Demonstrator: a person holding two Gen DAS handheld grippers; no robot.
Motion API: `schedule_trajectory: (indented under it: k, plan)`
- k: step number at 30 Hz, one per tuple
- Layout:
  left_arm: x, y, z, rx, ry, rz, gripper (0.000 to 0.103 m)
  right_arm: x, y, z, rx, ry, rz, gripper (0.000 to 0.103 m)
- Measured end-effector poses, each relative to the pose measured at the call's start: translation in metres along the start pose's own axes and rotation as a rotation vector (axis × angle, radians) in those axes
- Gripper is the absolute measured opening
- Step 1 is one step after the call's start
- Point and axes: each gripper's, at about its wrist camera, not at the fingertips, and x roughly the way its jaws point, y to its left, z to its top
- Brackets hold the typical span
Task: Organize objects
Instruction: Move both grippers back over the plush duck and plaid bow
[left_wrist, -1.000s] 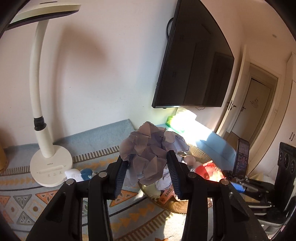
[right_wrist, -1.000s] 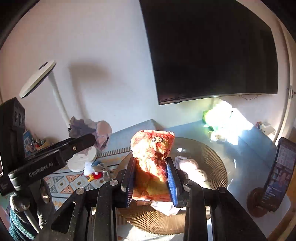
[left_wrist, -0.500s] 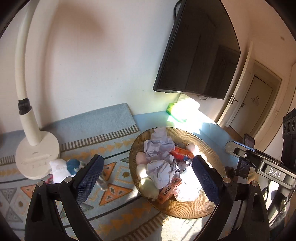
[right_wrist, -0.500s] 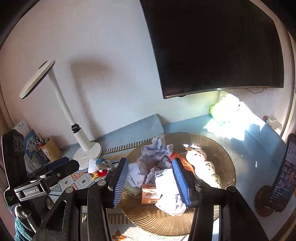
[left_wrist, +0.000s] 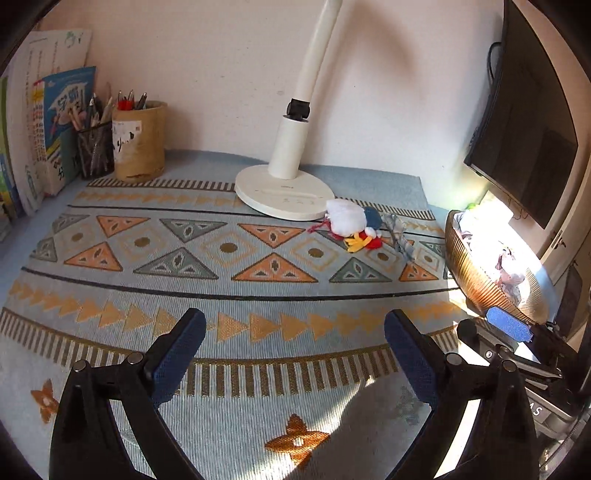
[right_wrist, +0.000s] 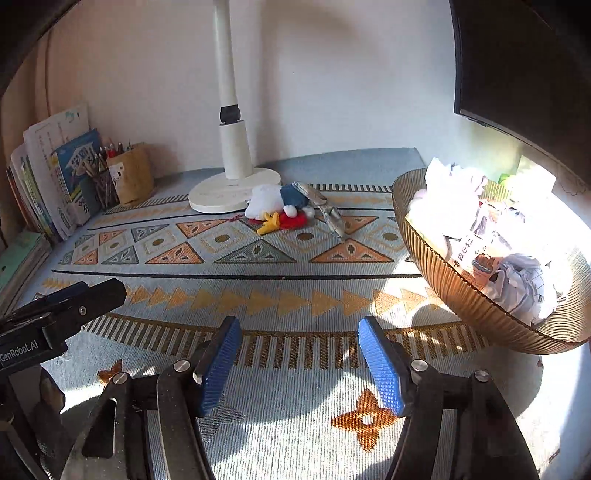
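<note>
- Amber ribbed bowl (right_wrist: 476, 295) at right edge of the table now holds the crumpled paper (right_wrist: 448, 195), a snack packet (right_wrist: 476, 258) and other bits; 1 s ago each tool still had one of these pinched above it.
- Left tool (left_wrist: 293, 354): wide open, empty. It let go of the grey paper wad, which prob. sits in the bowl w/ the rest.
- Right tool (right_wrist: 299, 365): also open, nothing between the blue pads (right_wrist: 380, 365). The red-orange packet it held is gone from it.
- Both tools have swung left, away from the bowl, and now hang low over the near part of the patterned mat (left_wrist: 229, 302).
- Meaning: two drops done, both tools free for the next pick.
- Still loose on the mat: small plush duck toy (right_wrist: 277, 210), white/blue/red w/ yellow feet, just right of the lamp base (right_wrist: 231, 192), far-centre. A grey crinkled strip (right_wrist: 328, 214) lies right beside it, maybe a wrapper, can't tell.
- Likely next target is the toy or strip; both well apart from the tools, so a forward reach is needed.
- Pen cups (left_wrist: 138, 140) and books (left_wrist: 44, 125) far left look already tidy.
</note>
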Motion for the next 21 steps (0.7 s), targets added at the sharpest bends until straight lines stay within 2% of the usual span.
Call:
schedule_trajectory:
  k: [3,4,6,12,18,21]
  plan:
    - [0.013,0.008,-0.010,-0.039,0.039,0.004,0.097,0.002,-0.008,0.000,0.039,0.004,0.015,0.069]
    - [0.012,0.006,-0.008,-0.032,0.027,-0.012,0.097,0.006,-0.012,0.001,0.055,0.022,0.025,0.074]
    - [0.009,0.005,-0.010,-0.024,0.006,0.002,0.098,0.011,-0.019,0.001,0.091,0.053,0.036,0.078]
    - [0.013,-0.009,-0.015,0.051,0.024,0.041,0.098,0.014,-0.029,0.001,0.144,0.079,0.067,0.079]
    - [0.018,-0.003,-0.015,0.032,0.051,0.038,0.098,0.018,-0.038,0.000,0.207,0.096,0.088,0.083]
    - [0.019,-0.010,-0.017,0.071,0.061,0.042,0.098,0.020,-0.038,0.000,0.208,0.109,0.090,0.084]
